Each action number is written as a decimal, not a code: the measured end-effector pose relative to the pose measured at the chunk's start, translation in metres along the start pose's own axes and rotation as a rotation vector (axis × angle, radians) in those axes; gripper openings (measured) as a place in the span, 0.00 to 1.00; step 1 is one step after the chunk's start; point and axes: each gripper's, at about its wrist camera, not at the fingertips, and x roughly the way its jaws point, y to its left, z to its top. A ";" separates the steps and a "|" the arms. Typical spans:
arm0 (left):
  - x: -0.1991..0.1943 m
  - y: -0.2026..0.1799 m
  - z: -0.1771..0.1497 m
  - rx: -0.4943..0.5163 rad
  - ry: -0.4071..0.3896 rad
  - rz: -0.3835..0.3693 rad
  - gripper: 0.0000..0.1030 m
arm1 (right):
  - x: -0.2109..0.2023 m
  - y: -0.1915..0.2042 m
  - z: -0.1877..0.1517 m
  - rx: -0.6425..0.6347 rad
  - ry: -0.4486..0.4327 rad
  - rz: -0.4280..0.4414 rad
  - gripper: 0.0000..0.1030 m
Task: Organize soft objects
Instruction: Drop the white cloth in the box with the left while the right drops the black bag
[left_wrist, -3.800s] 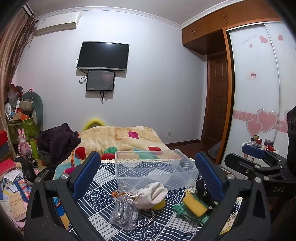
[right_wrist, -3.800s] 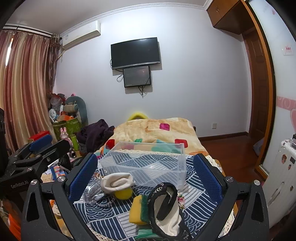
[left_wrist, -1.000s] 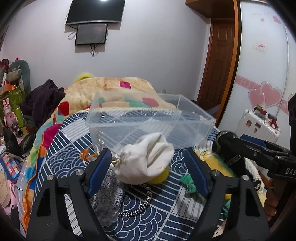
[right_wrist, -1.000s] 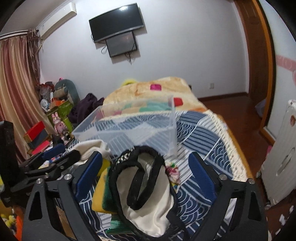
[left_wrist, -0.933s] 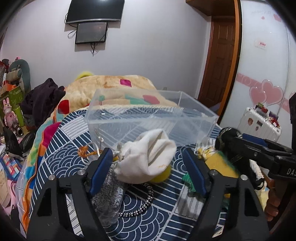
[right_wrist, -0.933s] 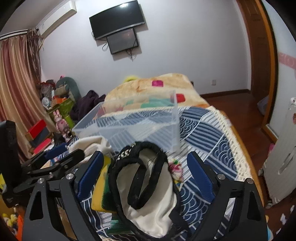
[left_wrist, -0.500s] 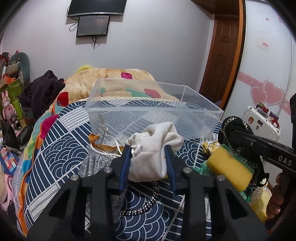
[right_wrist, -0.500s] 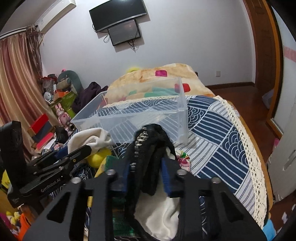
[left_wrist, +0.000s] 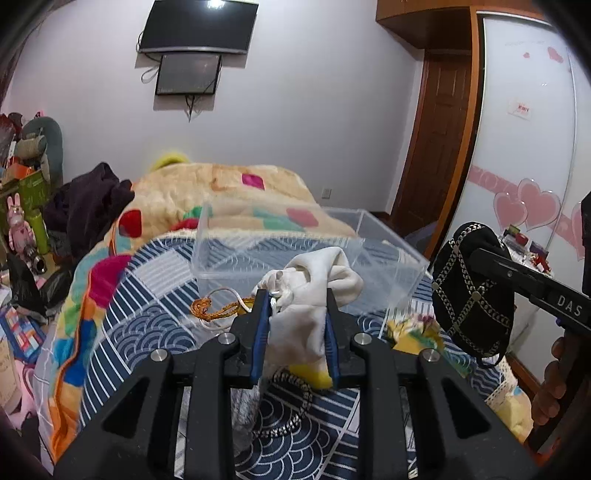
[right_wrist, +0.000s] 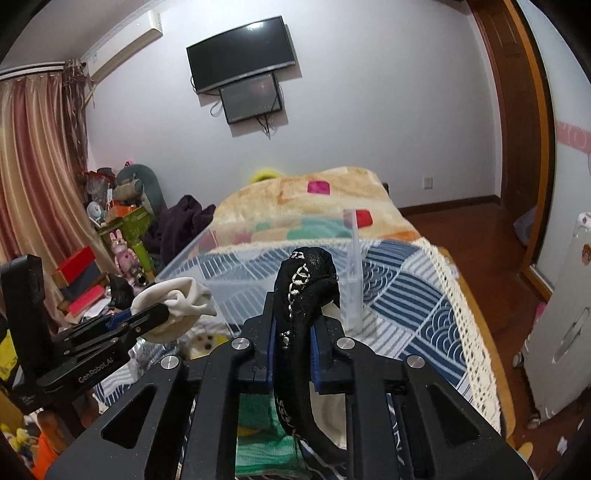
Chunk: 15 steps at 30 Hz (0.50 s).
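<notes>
My left gripper is shut on a cream-white cloth pouch and holds it lifted just in front of the clear plastic box. The pouch also shows in the right wrist view. My right gripper is shut on a black bag with silver chain trim, raised before the box's near wall. The black bag also shows at the right of the left wrist view. The box stands empty on the blue patterned cloth.
On the cloth below lie a beaded black strap, a grey mesh pouch, an orange cord, a yellow piece and green cloth. A blanket-covered bed lies behind. Clutter stands left; a white suitcase right.
Both grippers have lifted their loads off the cloth and raised them toward the box. Both grippers closed on their items between one second and half a second ago.
</notes>
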 end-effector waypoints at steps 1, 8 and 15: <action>-0.003 0.001 0.004 0.002 -0.010 -0.001 0.26 | 0.000 0.001 0.003 -0.005 -0.007 0.000 0.12; -0.009 0.004 0.037 0.015 -0.069 0.038 0.26 | -0.003 0.012 0.029 -0.069 -0.076 -0.019 0.12; 0.006 0.009 0.063 0.029 -0.070 0.047 0.26 | 0.018 0.026 0.051 -0.131 -0.097 -0.047 0.12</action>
